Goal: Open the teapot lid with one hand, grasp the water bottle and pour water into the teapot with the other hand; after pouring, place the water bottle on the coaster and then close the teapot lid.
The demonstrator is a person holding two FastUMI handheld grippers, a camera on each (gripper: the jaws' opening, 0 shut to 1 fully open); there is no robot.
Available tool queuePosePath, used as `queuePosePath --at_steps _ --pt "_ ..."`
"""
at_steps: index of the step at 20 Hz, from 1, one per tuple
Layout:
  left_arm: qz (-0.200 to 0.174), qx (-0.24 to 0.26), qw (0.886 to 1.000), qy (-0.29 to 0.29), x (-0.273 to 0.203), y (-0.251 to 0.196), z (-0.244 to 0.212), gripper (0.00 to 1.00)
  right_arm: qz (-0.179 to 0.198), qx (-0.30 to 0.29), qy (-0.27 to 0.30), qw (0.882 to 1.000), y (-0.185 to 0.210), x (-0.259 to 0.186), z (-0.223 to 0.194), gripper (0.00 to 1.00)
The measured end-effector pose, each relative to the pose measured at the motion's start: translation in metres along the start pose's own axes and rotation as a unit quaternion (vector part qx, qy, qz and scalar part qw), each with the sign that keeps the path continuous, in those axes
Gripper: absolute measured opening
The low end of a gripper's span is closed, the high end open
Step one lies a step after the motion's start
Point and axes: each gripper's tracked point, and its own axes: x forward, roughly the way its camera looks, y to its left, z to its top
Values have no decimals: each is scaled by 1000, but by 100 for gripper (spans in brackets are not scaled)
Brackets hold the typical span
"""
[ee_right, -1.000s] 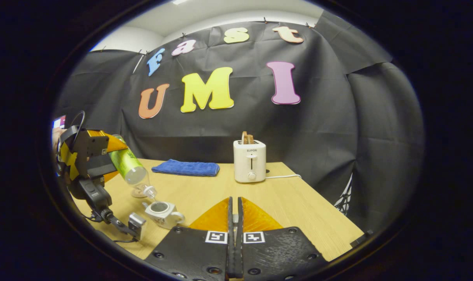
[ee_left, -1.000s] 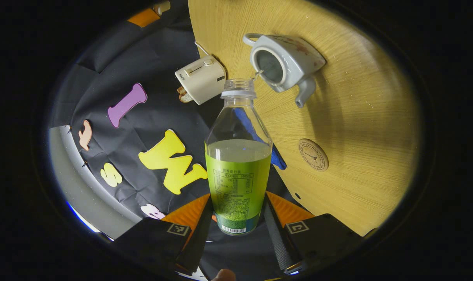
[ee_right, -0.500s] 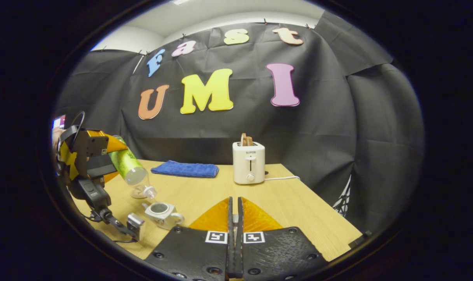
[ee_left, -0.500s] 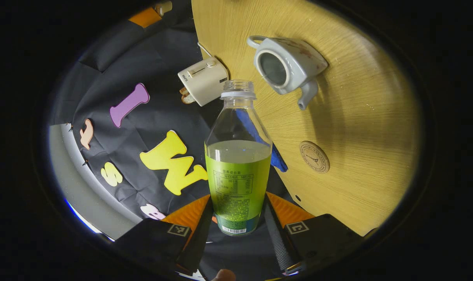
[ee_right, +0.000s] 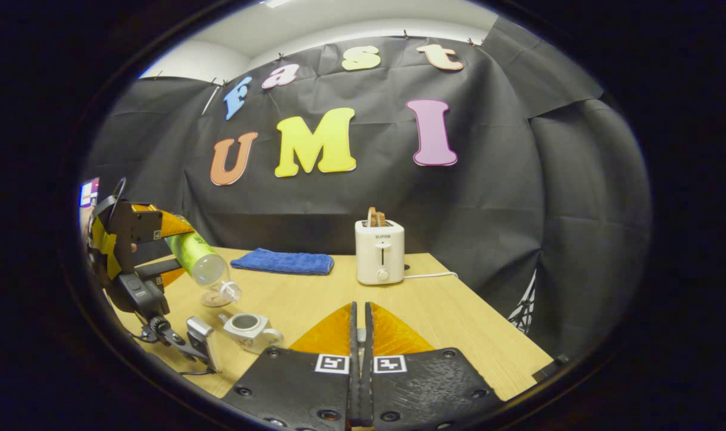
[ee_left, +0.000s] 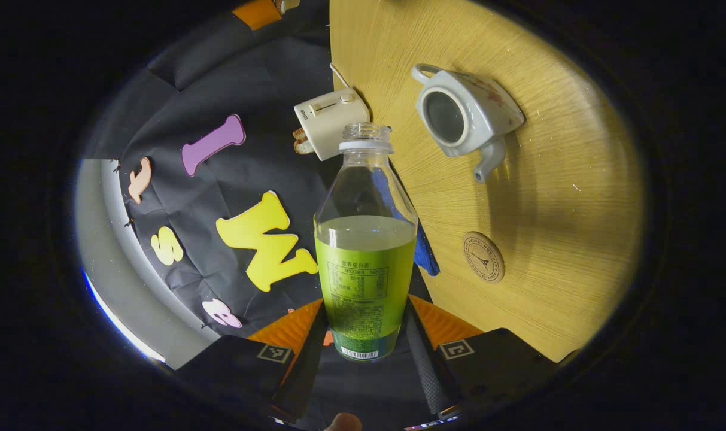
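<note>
My left gripper (ee_left: 363, 314) is shut on the water bottle (ee_left: 365, 251), which has a green label, no cap and is about half full. In the left gripper view the white teapot (ee_left: 467, 114) stands lidless on the wooden table, to the right of the bottle's mouth. The round coaster (ee_left: 483, 257) lies bare beside it. In the right gripper view the left gripper (ee_right: 153, 245) holds the bottle (ee_right: 201, 260) tilted, mouth down, above the coaster (ee_right: 210, 299) and left of the teapot (ee_right: 249, 328). My right gripper (ee_right: 360, 311) is shut on the teapot lid, a pale sliver between its fingers.
A white toaster (ee_right: 379, 258) with bread in it stands at the back of the table (ee_right: 458, 323), its cord trailing right. A folded blue towel (ee_right: 283, 262) lies to its left. The table's right edge runs close past the toaster.
The thin stream into the teapot has stopped. The bottle's mouth has drawn away from the teapot's opening, and the left gripper has lifted back a little. The right gripper has hardly moved.
</note>
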Motion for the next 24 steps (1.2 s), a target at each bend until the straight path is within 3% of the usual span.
queuePosePath --at_steps 2,5,9,11,15,19,24 --pt "-16 -44 999 -6 2 -10 -4 74 0 -2 -2 1000 2 -2 3 0" --pt "-25 -152 988 -11 1 -20 -11 74 1 2 -6 1000 6 -4 10 1" --pt "-30 -312 950 -10 1 -24 -26 74 8 7 -9 1000 20 -6 20 0" --pt "-32 -402 915 -11 -1 -21 -36 74 14 4 -11 1000 29 -8 25 0" --pt "-42 -558 829 -15 1 -20 -52 75 22 -7 -19 1000 49 -11 35 0" --pt "-30 -656 753 -32 18 -20 -58 75 30 -5 -24 999 64 -12 42 0" --pt "-45 -733 676 -60 45 -29 -52 75 37 -3 -15 999 75 -7 35 0"
